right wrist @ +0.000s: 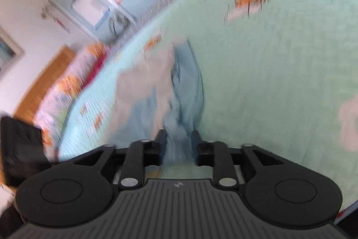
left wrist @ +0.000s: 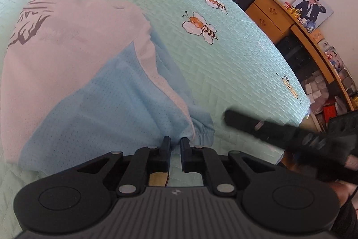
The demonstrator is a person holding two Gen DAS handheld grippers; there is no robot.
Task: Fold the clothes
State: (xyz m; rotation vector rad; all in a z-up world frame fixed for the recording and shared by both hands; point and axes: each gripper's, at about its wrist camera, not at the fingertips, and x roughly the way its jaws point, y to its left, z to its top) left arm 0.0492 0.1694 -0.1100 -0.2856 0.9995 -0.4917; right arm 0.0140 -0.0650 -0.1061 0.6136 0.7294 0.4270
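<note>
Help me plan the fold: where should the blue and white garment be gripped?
Grip the blue and white garment at its gathered blue cuff, coming from the near bed edge: it is bunched thick there, right by the left hand-held gripper.

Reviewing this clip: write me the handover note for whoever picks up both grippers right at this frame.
Left gripper: fingers nearly closed at the elastic cuff of the blue sleeve; a grip on the fabric looks likely but is not certain.
Right gripper: jaws apart with blue fabric bunched between them; the view is motion-blurred, so the hold cannot be confirmed.
Garment: white and light blue, lying on the green bee-print bedspread, body spread out, sleeve end drawn toward the grippers.
Done: the garment is laid out.
Left: no clean fold visible yet; fold the sleeve in, then the body.
</note>
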